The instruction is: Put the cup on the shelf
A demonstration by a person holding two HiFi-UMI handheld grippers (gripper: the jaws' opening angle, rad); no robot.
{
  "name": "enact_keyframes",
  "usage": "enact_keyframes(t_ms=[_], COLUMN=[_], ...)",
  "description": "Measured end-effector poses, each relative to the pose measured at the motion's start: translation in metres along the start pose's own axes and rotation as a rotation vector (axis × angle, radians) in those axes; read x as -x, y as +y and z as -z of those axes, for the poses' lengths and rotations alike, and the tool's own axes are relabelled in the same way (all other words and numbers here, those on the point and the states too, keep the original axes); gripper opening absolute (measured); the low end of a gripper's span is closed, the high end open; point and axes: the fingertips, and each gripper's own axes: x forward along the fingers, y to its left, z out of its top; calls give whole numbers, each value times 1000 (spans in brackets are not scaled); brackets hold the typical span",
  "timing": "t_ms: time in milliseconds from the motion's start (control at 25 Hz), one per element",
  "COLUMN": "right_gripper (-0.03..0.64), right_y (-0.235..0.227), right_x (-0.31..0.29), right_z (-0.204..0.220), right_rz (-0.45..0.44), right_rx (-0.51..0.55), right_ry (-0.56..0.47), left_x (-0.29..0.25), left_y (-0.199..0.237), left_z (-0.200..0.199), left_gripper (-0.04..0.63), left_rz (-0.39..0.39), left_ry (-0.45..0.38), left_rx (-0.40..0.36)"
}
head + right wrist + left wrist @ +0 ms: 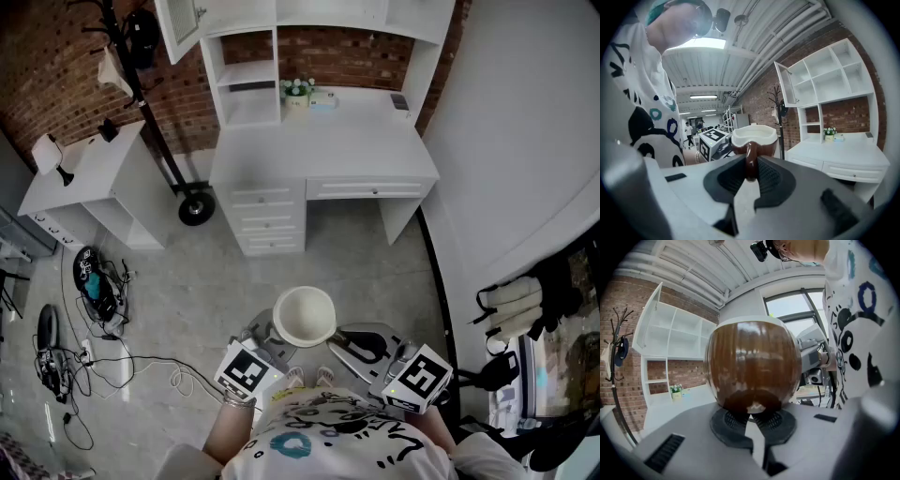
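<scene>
We hold a cup (303, 316) at 6 o'clock, right gripper (749, 174) pinching its handle (750, 157), left gripper (751, 415) nipped tight on its brown base, shelf (249, 74) at 12 o'clock.

Against the brick wall (56, 75), a white desk (319, 155) with drawers; on top, a small pot of flowers (297, 94) just beside a pale box (323, 101). Leftward, a black coat rack (150, 117), a low white side table (89, 178), and tangled cables (122, 361) on the grey floor (187, 300).

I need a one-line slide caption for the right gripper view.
Right tool clamps the handle of a brown cup, white inside, with the white shelf unit beyond.
</scene>
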Motion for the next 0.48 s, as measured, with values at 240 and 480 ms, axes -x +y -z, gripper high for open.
enact_keyframes(t_ms=[240, 480], right_gripper=[60, 60], right_y=[-6, -7], right_x=[2, 4], right_z=[2, 5], right_rz=[2, -1], right_rx=[1, -3], right_ry=[-1, 1], left_x=[-7, -9], left_y=[1, -1], left_z=[1, 3], left_gripper=[15, 15], left_rz=[3, 1], left_ry=[-2, 5], left_rx=[-2, 3])
